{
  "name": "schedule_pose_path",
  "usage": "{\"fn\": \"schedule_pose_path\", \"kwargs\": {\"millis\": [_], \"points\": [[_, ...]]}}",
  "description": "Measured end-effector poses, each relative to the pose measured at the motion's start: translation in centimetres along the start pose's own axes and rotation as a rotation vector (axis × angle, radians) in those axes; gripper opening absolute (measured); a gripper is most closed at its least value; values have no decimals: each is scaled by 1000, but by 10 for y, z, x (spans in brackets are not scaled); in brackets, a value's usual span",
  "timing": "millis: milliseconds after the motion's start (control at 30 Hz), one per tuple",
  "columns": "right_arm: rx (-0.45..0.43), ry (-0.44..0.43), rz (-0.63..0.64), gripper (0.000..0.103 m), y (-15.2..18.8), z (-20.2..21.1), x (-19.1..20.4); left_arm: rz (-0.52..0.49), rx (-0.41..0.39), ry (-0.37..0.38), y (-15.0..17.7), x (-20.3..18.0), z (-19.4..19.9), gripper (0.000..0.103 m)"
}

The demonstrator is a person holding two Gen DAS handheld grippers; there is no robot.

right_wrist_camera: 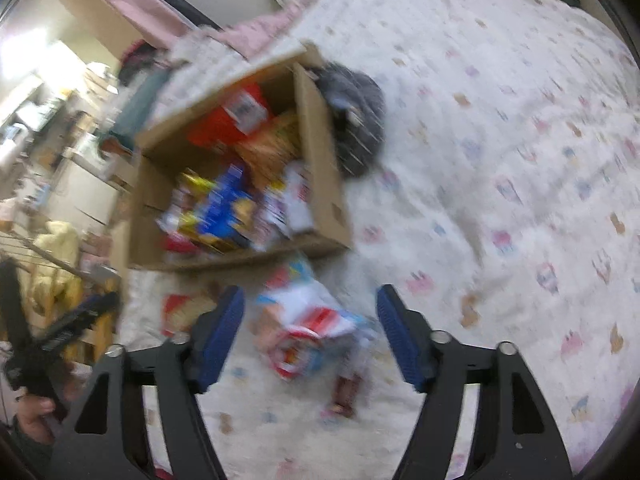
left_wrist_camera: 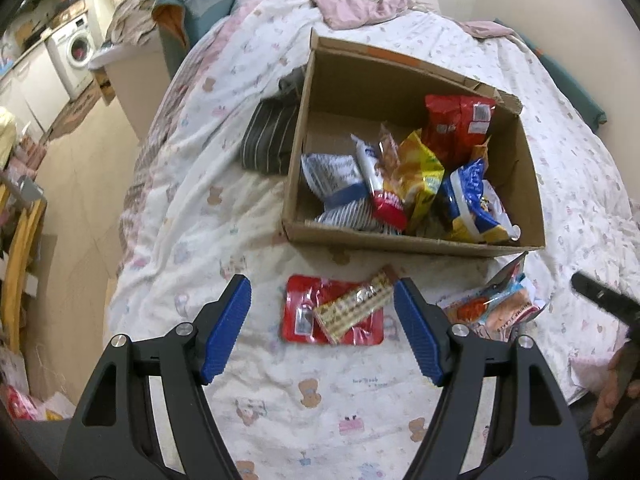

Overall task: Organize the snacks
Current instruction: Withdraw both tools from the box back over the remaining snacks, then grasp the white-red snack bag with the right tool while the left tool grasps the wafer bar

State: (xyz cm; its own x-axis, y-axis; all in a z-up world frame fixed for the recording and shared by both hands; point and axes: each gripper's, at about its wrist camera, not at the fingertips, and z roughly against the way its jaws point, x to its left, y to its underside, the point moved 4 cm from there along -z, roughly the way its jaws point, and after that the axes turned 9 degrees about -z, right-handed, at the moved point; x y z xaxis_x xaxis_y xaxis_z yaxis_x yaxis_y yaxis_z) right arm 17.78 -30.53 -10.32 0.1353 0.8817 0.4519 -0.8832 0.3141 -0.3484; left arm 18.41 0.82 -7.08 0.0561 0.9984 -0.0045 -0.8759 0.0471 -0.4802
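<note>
A cardboard box sits on the bed and holds several snack bags. In front of it lie a red packet with a tan wafer bar across it. My left gripper is open and empty, its blue fingers on either side of them, above the bed. A blue-and-orange snack bag lies to the right. In the blurred right wrist view my right gripper is open and empty over that bag. The box is beyond it. A small dark bar lies nearer.
A white patterned quilt covers the bed. A dark striped cloth lies against the box's far left side. The bed's left edge drops to the floor, with a washing machine beyond. Pink bedding is bunched at the head.
</note>
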Motion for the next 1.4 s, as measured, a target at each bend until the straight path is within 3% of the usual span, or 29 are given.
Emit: {"fn": "schedule_pose_path", "kwargs": {"millis": [100,300,433,600,800,900,1167,1233,1267,1400], "points": [[89,95,-30,75,8,-22,-17,-1,6,-14,1,-1,-2,71],[155,-21,-96,80,10,-40,-12,17,4,-1,-3,0,-4,71],[179,15,-69,80,9,-56,-1,26,10,2,-2,3,-5,71],[211,40,39,80,12,-76,21,51,18,-8,-1,14,-7,71],[308,-60,222,80,38,-88,70,113,41,-9,1,33,-10,71],[324,-10,305,80,51,-98,85,120,59,-12,3,34,-16,71],[370,-105,130,79,50,-114,76,92,72,-31,5,29,-22,71],[375,-126,113,65,50,-113,75,85,77,-38,6,28,-24,71],[370,-121,125,50,50,-112,75,83,80,-41,7,28,-25,71],[347,-134,177,41,51,-91,76,53,111,-72,9,25,-33,71]]}}
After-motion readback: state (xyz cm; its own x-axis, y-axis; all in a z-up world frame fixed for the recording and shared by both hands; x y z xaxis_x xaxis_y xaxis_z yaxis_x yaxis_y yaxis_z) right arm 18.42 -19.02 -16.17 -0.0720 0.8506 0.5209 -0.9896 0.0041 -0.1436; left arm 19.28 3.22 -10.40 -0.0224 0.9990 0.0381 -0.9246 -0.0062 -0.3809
